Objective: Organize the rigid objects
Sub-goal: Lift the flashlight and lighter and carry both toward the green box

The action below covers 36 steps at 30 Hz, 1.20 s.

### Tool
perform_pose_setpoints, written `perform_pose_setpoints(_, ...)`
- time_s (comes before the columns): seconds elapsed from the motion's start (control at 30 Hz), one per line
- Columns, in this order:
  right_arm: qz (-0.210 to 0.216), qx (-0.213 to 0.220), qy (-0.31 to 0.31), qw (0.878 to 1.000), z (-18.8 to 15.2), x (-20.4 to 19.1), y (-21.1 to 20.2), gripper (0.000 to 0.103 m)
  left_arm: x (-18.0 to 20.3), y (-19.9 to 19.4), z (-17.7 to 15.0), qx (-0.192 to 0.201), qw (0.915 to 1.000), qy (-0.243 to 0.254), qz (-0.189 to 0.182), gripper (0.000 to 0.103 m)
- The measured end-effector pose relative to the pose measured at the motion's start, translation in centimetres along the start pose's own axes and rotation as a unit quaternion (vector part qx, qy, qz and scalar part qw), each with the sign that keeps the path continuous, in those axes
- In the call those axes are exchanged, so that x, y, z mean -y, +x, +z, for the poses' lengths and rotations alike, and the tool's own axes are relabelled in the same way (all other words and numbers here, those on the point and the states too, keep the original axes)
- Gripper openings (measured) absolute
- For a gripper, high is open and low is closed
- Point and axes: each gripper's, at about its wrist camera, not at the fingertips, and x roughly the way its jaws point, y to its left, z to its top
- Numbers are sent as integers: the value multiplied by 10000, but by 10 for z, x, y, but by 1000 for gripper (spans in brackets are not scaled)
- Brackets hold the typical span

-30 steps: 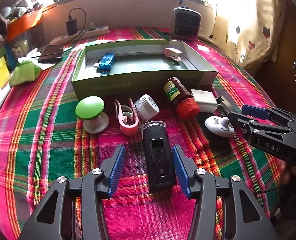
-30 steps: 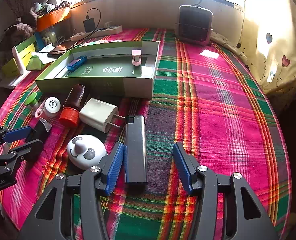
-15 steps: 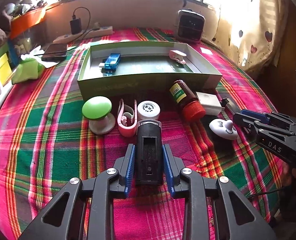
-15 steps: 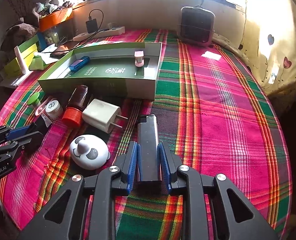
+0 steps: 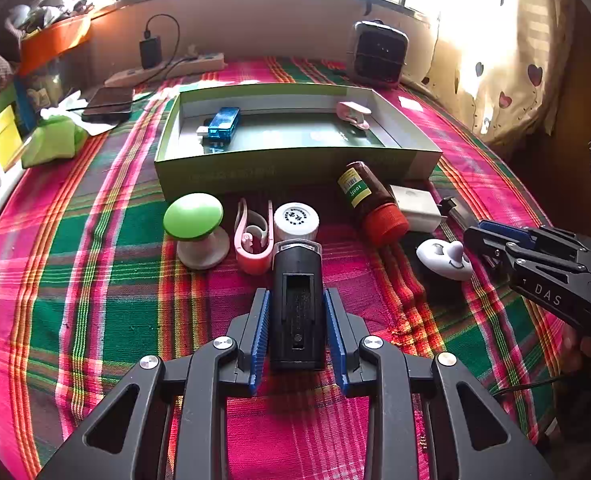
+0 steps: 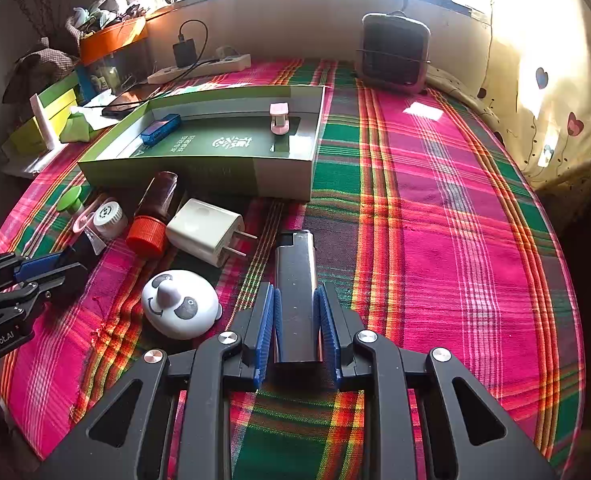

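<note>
A lived-in home room, shown by a plaid tablecloth (image 6: pixel 435 208), a heart-patterned curtain (image 6: pixel 555 92) beside sunlit windows, a power strip (image 6: pixel 203 67) with plugged charger, a small heater (image 6: pixel 393 54), cluttered shelf boxes.

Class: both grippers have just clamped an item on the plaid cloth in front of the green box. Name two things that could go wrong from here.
1. The left gripper holds the black stamp right against the white jar and pink clip; lifting could nudge them.
2. The right gripper holds only the lighter's near end, so it might tip or slip on the way to the green box.
</note>
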Motion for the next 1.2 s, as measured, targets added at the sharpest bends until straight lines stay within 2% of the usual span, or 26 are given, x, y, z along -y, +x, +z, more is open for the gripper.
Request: perform_pose_setpoints(1.2,168,326,99,9993,8,3,-20,24,-8,-15,17,331,9993,-85,-160,26)
